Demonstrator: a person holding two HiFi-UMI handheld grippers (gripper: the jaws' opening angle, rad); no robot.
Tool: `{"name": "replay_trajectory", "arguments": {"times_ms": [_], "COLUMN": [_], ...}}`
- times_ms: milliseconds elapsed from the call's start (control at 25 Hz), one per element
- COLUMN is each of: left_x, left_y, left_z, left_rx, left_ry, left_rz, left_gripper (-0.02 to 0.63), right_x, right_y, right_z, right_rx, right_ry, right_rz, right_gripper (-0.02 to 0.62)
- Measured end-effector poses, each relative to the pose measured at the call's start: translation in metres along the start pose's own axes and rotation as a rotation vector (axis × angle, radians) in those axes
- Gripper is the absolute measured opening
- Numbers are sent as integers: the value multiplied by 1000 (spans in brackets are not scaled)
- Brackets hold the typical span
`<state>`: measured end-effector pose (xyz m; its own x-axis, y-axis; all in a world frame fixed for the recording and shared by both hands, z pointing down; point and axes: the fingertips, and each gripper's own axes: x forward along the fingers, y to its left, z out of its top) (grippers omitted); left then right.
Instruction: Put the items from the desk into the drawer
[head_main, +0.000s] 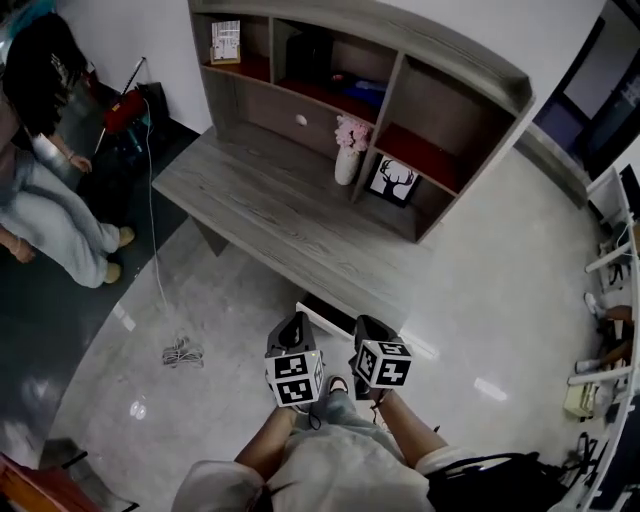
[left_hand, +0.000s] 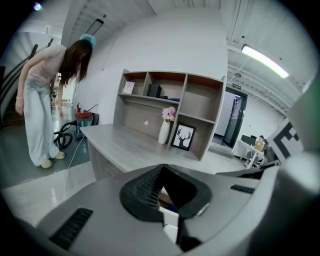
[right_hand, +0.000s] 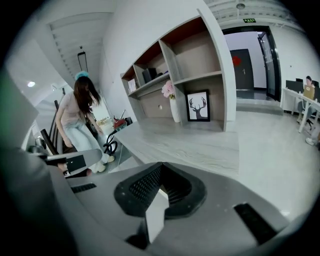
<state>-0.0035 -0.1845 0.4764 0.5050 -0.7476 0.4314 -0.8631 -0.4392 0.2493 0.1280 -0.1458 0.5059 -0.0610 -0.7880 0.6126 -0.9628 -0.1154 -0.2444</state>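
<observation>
The grey wooden desk (head_main: 270, 210) carries a white vase of pink flowers (head_main: 347, 160) and a framed deer picture (head_main: 393, 182) in its hutch. Both also show in the left gripper view, the vase (left_hand: 165, 131) beside the picture (left_hand: 183, 137). Under the desk's near edge a drawer (head_main: 322, 316) stands pulled out. My left gripper (head_main: 298, 322) and right gripper (head_main: 368, 325) hang side by side just above and before it, both pointing at the desk. The left gripper (left_hand: 162, 167) is shut with nothing held; below its tips the drawer's white edge (left_hand: 170, 217) shows. The right gripper (right_hand: 160, 167) is shut and empty.
A person (head_main: 50, 200) bends over at the far left beside a red vacuum (head_main: 125, 105). A white cable (head_main: 182, 352) lies coiled on the floor left of the desk. The hutch shelves hold a small box (head_main: 226, 42) and a blue item (head_main: 365, 95). Office furniture (head_main: 610, 330) lines the right wall.
</observation>
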Motion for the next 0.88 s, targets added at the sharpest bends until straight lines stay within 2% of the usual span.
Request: {"name": "replay_trajectory", "arguments": {"times_ms": [520, 880], "left_x": [4, 6], "left_y": [-40, -49], "left_z": [66, 71], "left_rx": [58, 57], "left_ry": [-97, -102], "left_rz": [-49, -37], "left_gripper": [-3, -3], "right_x": [-36, -42], "right_y": [-14, -23], "right_z": [83, 95], "right_rx": [-31, -76], "right_ry": [-178, -187], "right_rz": [15, 20], "right_gripper": [0, 0]}}
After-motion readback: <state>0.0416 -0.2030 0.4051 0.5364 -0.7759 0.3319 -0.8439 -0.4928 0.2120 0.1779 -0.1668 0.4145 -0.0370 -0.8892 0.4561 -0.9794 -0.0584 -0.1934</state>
